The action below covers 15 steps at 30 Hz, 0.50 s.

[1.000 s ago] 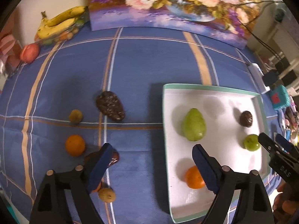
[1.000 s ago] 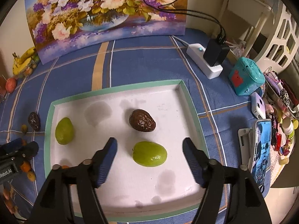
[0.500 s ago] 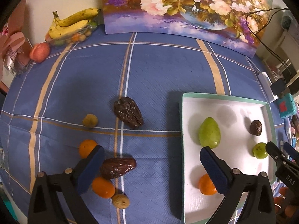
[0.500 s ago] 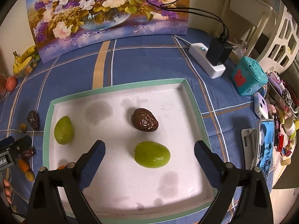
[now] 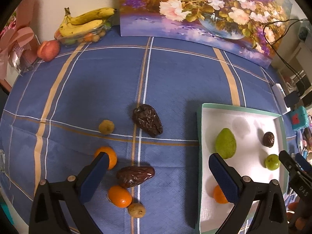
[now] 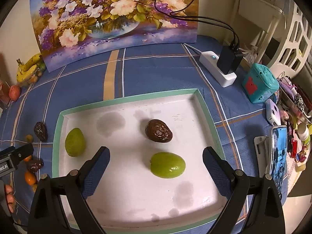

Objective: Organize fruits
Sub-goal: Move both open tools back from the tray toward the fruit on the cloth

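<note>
A white tray with a green rim holds a green pear-shaped fruit, a dark wrinkled fruit, a round green fruit and an orange fruit. On the blue cloth left of the tray lie two dark dates, two orange fruits and two small tan fruits. My left gripper is open and empty above the lower date. My right gripper is open and empty over the tray.
A flower painting stands at the back. Bananas and a peach sit at the back left. A power strip with a charger, a teal box and a phone lie to the right of the tray.
Both grippers have opened wider. The left gripper has pulled back and shifted left, so more of the loose fruit on the cloth shows. The right gripper has hardly moved.
</note>
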Motion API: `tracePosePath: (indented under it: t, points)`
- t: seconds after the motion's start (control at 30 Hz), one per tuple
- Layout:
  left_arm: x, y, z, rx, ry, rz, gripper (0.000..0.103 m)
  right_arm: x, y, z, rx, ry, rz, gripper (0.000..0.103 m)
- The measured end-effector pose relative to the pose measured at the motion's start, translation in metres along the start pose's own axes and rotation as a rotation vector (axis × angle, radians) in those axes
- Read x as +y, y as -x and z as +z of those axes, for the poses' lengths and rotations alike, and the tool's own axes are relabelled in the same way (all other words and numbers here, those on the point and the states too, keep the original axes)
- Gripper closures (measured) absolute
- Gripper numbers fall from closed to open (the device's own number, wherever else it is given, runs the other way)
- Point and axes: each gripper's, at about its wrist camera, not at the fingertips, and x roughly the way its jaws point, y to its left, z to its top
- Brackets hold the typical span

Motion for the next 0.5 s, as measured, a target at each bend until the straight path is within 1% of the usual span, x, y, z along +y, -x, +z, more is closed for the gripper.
tracePosePath:
  t: [0.07, 0.23, 0.37, 0.5]
  points:
    - [0.005, 0.003, 0.000, -0.007, 0.007, -0.008, 0.000, 0.005, 0.002, 0.001, -0.004, 0.007, 0.004, 0.007]
    - [0.022, 0.013, 0.003, -0.036, 0.018, 0.002, 0.000, 0.023, 0.008, 0.005, -0.021, 0.026, 0.018, 0.007]
    - [0.046, 0.020, 0.006, -0.058, 0.068, 0.004, 0.000, 0.040, 0.016, 0.009, -0.031, 0.020, 0.045, 0.007]
    - [0.075, 0.028, 0.007, -0.085, 0.116, 0.024, 0.000, 0.065, 0.024, 0.012, -0.048, 0.064, 0.067, 0.007]
